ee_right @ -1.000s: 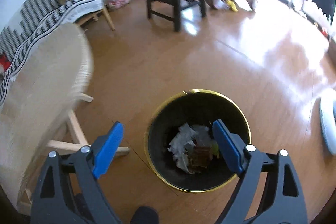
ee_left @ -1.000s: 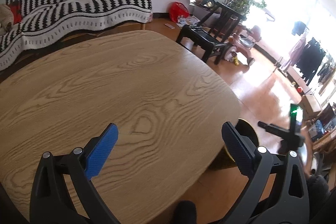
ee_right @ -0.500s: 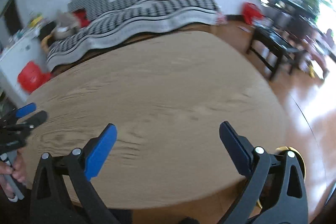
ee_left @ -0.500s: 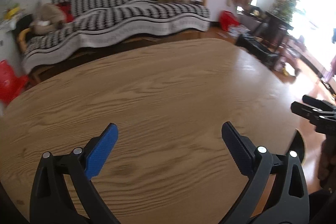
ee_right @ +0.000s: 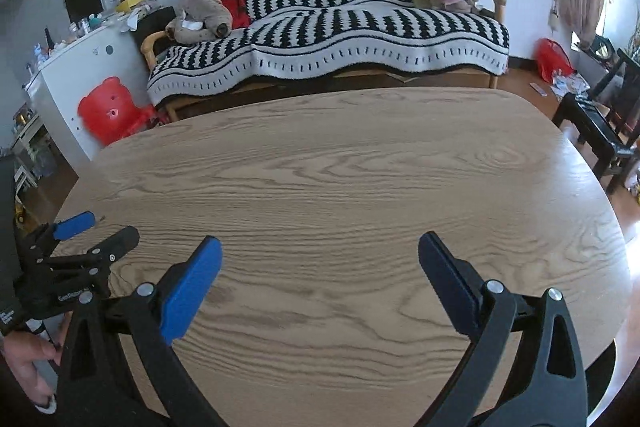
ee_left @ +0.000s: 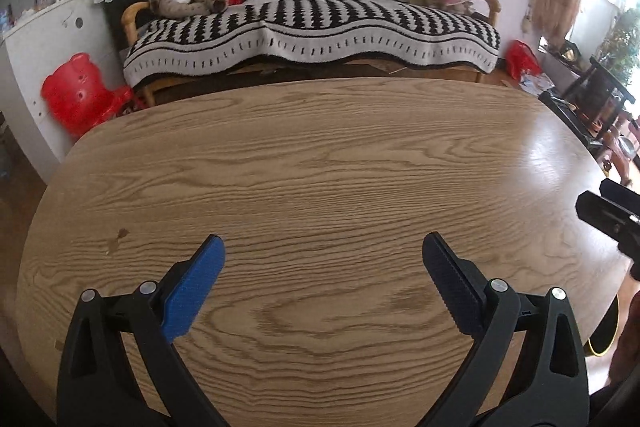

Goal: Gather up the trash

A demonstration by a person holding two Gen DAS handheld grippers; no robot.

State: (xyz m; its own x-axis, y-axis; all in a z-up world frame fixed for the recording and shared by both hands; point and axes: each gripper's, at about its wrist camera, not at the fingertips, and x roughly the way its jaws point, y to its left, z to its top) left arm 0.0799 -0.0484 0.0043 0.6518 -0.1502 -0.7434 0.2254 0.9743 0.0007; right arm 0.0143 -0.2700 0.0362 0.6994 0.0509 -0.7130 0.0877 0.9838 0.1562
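Seemingly between pickups, both the left gripper (ee_left: pixel 323 259) and right gripper (ee_right: pixel 320 259) hover with jaws wide and empty over the desk (ee_left: pixel 340 163), no trash visible ahead, so the next move calls for searching.

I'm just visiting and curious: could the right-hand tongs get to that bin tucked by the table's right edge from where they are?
Probably yes. The right tongs hang open and empty over the table, and the bin sits just past its near right edge, mostly hidden below it. Nothing visible blocks the way.
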